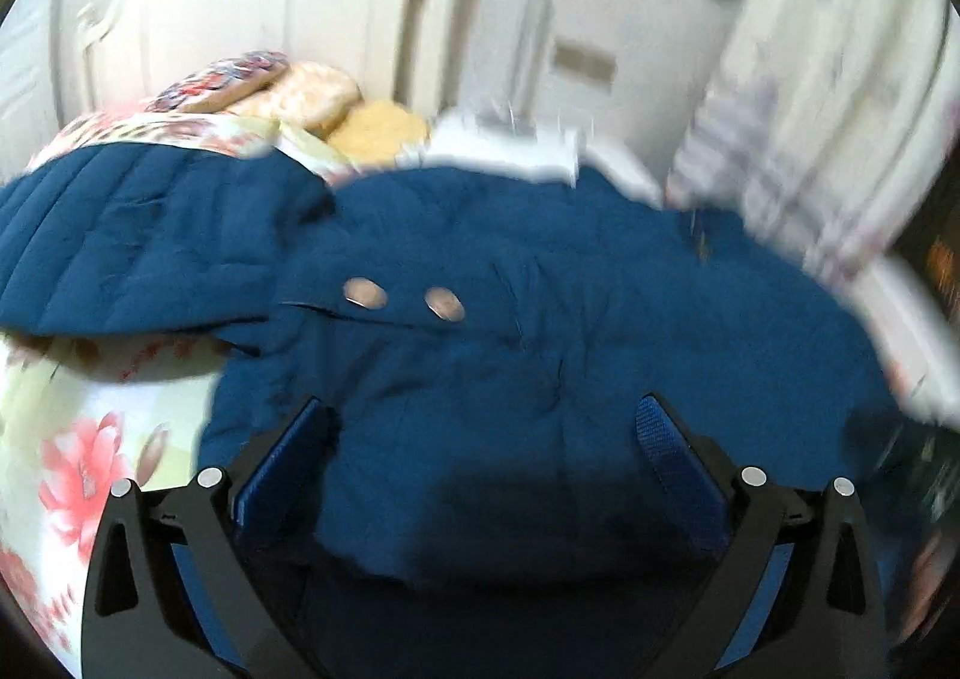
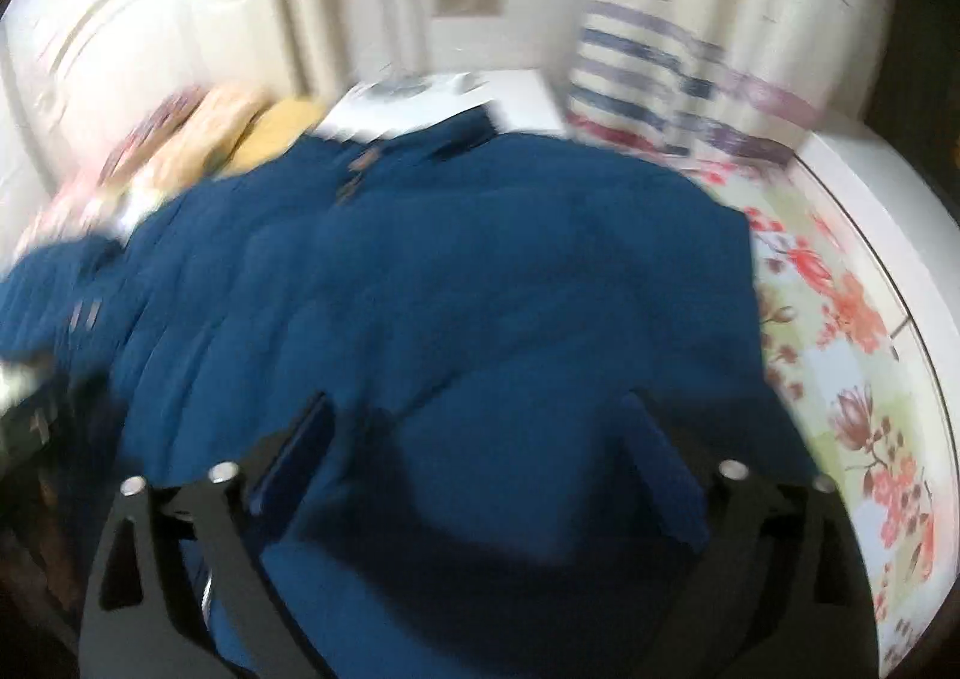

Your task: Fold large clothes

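I am working over a big blue padded coat [image 1: 540, 283] that is lying spread across the bed, on top of the flowered bedspread [image 1: 78, 457]. In the left view one quilted sleeve [image 1: 138, 235] is sticking out to the side, away from the body of the coat, and two round metal snaps [image 1: 405, 298] are showing near where it joins. Pillows [image 1: 312, 96] are piled at the far end by the white headboard.

My left hand-held gripper [image 1: 483, 427] is standing wide open over the coat's near part, with nothing pinched between its blue pads; the fabric is only lying underneath. My right hand-held gripper [image 2: 480, 421] is likewise spread wide and empty above the other half of the coat [image 2: 480, 259], with the bedspread [image 2: 840, 331] showing bare just past the coat's edge. Both views are smeared, the right one more so, so I cannot tell how close the pads are sitting to the cloth.

I am judging this to be a moment between grips: the coat is laid out but not yet a compact bundle, and the sleeve looks unfolded. The next move is calling for me to pick a fresh hold, probably that stray sleeve or the near hem, catching all the thick padding in one bite so the slippery layers are carried over together.
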A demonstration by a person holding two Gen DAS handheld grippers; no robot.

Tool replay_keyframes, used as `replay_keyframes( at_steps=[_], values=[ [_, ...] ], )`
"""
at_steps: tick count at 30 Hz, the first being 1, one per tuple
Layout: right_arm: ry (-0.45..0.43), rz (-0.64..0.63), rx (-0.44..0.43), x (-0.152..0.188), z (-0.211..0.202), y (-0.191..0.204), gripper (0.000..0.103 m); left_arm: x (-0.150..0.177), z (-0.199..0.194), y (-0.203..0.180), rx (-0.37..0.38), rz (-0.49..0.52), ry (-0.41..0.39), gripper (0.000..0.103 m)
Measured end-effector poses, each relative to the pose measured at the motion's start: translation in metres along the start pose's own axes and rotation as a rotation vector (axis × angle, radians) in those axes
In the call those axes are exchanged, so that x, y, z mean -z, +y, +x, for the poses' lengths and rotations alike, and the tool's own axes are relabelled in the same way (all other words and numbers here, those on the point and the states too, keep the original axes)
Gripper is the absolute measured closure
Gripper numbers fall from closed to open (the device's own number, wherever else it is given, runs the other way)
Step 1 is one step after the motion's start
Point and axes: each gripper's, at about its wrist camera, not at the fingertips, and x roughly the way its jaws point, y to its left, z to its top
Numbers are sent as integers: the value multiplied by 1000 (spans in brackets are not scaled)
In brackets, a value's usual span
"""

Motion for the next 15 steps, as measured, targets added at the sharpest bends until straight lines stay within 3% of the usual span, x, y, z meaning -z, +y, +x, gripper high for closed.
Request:
replay_keyframes(
  at_steps=[1,3,6,8,11,12,15],
  values=[
    [9,-46,14,7,5,11,2,-4,-11,9,13,-50,-39,4],
    [-22,-89,61,16,10,19,3,-18,-41,50,30,-241,-127,4],
    [-26,-41,8,15,12,8,3,-24,-72,133,44,-583,-196,4],
    [-34,-30,-7,17,12,6,2,-23,-84,182,19,-738,-213,5],
    [-41,-36,4,18,10,12,3,-20,-98,256,-46,-924,-237,6],
    [-43,-34,2,19,10,12,3,-18,-102,281,-51,-986,-259,11],
    [-45,-24,-11,20,10,10,2,-19,-106,319,-16,-1065,-308,11]
  ],
)
